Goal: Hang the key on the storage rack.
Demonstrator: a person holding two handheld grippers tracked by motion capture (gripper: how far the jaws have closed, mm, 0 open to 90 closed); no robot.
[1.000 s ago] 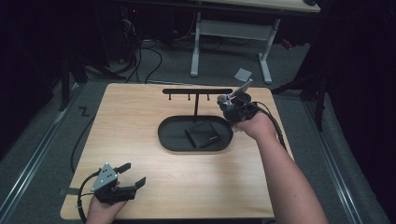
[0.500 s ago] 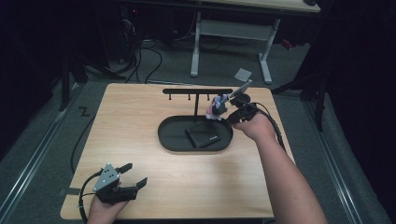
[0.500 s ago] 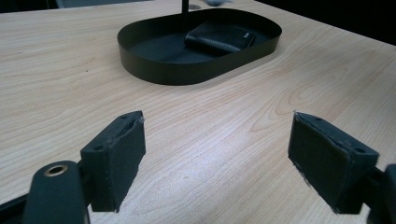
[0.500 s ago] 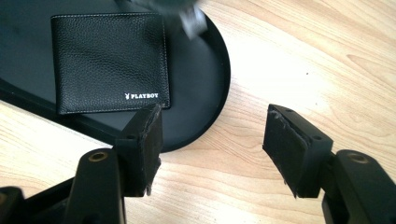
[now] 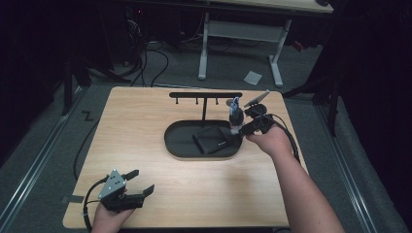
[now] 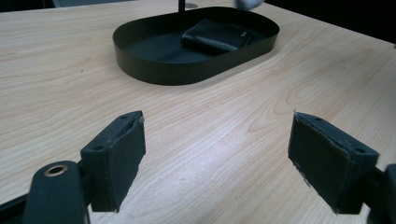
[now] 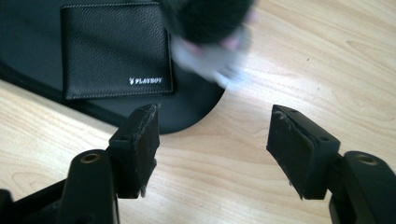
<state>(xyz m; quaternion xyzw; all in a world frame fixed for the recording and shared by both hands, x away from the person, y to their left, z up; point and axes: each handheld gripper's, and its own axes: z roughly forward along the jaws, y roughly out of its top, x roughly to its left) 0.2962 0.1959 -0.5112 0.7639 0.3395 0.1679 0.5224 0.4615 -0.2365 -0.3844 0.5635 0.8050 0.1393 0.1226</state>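
The left gripper [image 5: 138, 183] rests at the near left corner of the surface [image 5: 145, 131], jaws wide apart and empty; in the left gripper view bare wood lies between its pads [image 6: 116, 161]. Well ahead of it sits one black oval tray [image 6: 154, 70], with one black wallet [image 6: 217, 36] lying flat inside.

A T-shaped hook rack [image 5: 205, 95] rises from the back of the tray, with four pegs under its bar. A key fob [image 5: 236, 115] with a blue loop hangs at its right end, just ahead of the right gripper [image 5: 243, 127].

The right gripper has just been opening its jaws. In the right gripper view they stand apart with nothing between them, only wood and the tray's edge below; the fob [image 7: 210, 32] is a blur just beyond the pads [image 7: 140, 149], and the wallet [image 7: 114, 49] lies ahead to the left.

By my reading, the fob has been released on or near the last peg, so the hanging looks nearly done; whether the loop truly sits on the peg I cannot tell. What seems left is drawing the gripper clear.
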